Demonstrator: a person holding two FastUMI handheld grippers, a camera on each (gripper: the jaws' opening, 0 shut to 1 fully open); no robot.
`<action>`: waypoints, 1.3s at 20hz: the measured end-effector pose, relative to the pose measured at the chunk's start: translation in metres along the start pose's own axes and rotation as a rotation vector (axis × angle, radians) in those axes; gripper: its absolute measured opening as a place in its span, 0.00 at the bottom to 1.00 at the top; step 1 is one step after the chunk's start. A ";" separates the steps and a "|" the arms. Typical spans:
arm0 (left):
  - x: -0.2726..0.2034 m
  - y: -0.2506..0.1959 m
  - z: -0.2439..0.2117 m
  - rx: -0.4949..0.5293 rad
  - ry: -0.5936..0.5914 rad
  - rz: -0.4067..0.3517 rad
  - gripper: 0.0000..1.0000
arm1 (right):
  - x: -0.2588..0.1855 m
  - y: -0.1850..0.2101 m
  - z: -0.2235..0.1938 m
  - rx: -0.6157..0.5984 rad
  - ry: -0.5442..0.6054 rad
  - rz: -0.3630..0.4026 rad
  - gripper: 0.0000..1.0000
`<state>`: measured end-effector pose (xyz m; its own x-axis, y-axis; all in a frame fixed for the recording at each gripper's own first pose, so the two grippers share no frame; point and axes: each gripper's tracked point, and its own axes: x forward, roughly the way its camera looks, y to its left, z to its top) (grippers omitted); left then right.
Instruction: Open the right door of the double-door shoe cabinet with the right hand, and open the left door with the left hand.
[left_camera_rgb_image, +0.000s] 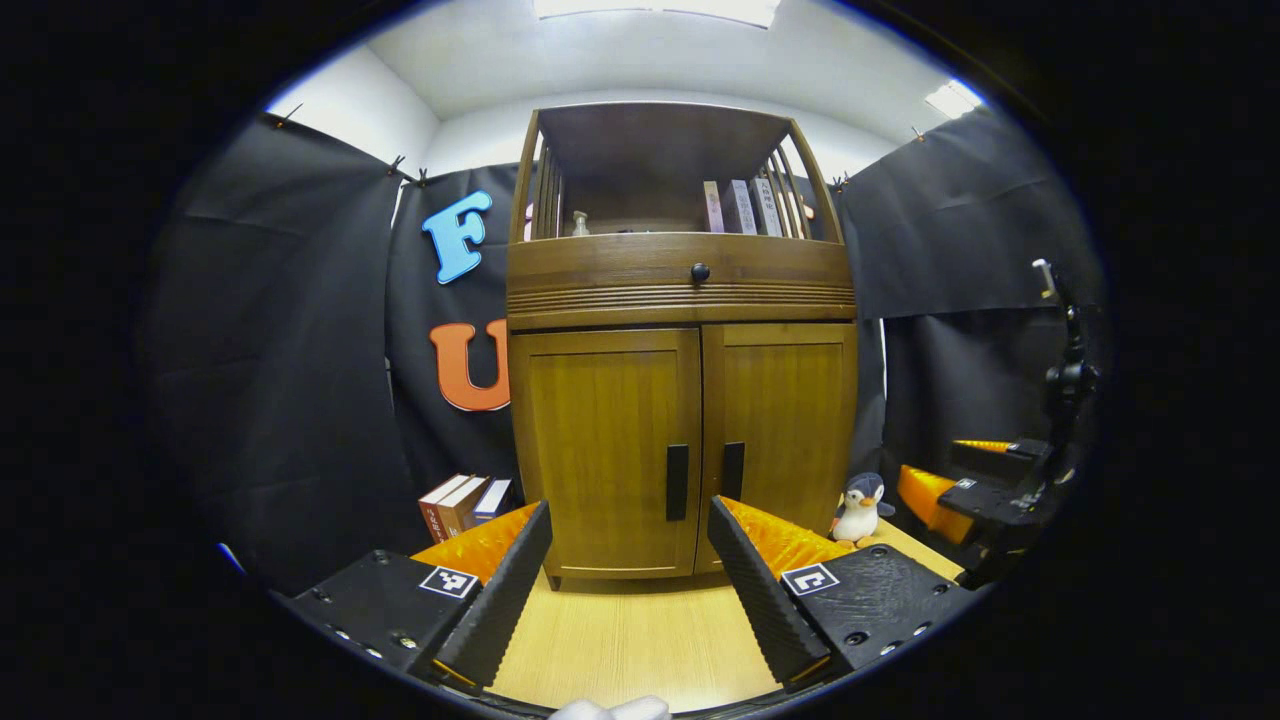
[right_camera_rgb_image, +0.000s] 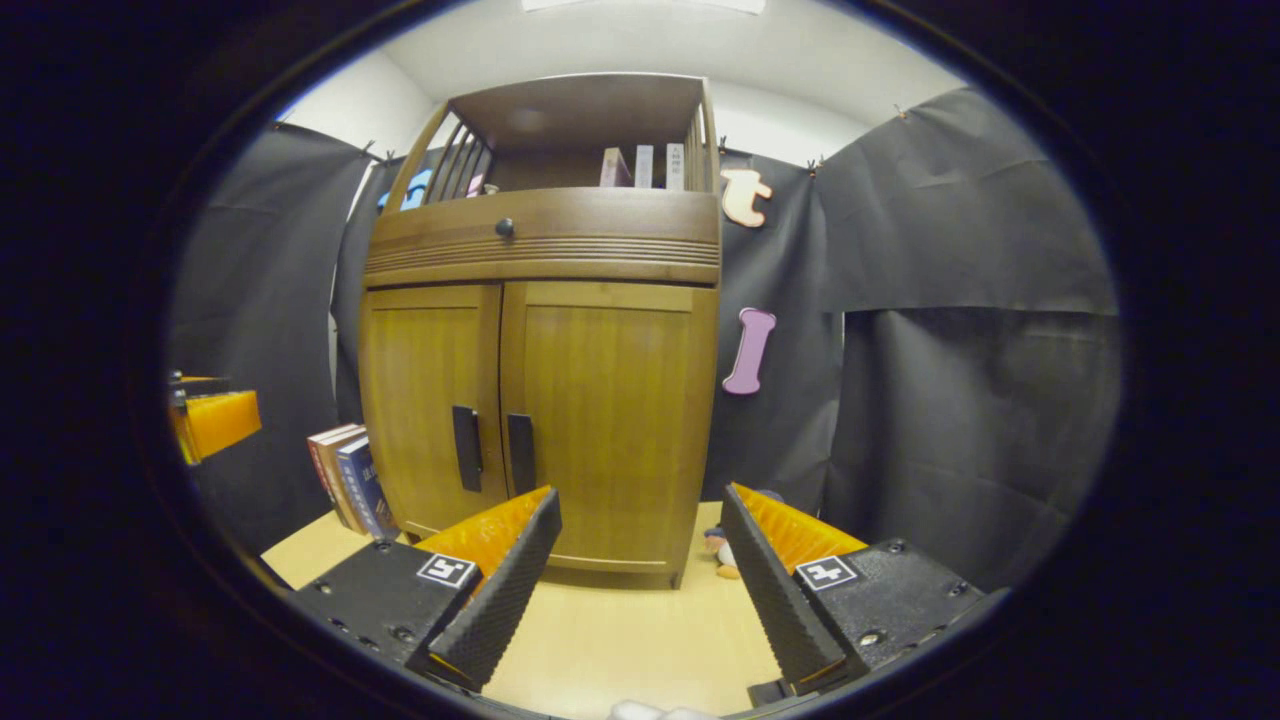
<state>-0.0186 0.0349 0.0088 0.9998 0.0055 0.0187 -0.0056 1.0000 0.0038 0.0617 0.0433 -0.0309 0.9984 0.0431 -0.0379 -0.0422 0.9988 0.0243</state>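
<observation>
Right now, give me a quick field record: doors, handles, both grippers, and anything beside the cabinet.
cabinet doors: left door and right door both closed
handles: two vertical bars at the centre seam, untouched
left gripper: jaws open, short of the cabinet
right gripper: jaws open, short of the cabinet
beside cabinet: books on its left, penguin toy on its right
</observation>
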 end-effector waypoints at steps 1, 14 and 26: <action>-0.001 0.000 0.000 0.000 0.003 0.000 0.95 | 0.010 0.008 -0.005 0.002 0.009 0.014 1.00; 0.005 0.029 0.015 0.058 0.003 0.072 0.95 | 0.173 0.107 -0.055 0.003 0.137 0.126 1.00; 0.000 0.025 0.018 0.063 0.010 0.078 0.96 | 0.250 0.142 -0.078 0.046 0.213 0.123 0.90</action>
<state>-0.0191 0.0596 0.0272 0.9964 0.0841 0.0117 -0.0846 0.9943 0.0652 0.3021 0.1976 -0.1153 0.9549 0.1730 -0.2414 -0.1562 0.9839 0.0873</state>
